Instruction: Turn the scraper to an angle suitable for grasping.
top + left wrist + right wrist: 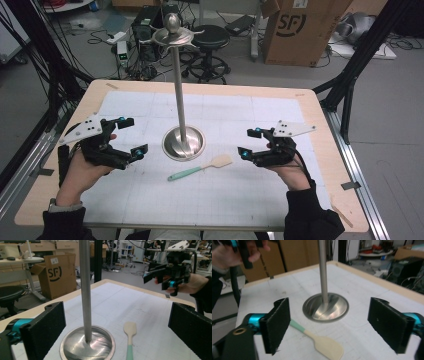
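left hand-held gripper [129,136]: jaws wide apart, empty | right hand-held gripper [249,142]: jaws wide apart, empty

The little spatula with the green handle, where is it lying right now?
In the high view the spatula lies flat on the white mat, just in front of the metal stand's round base, between the two open grippers and nearer the right gripper.
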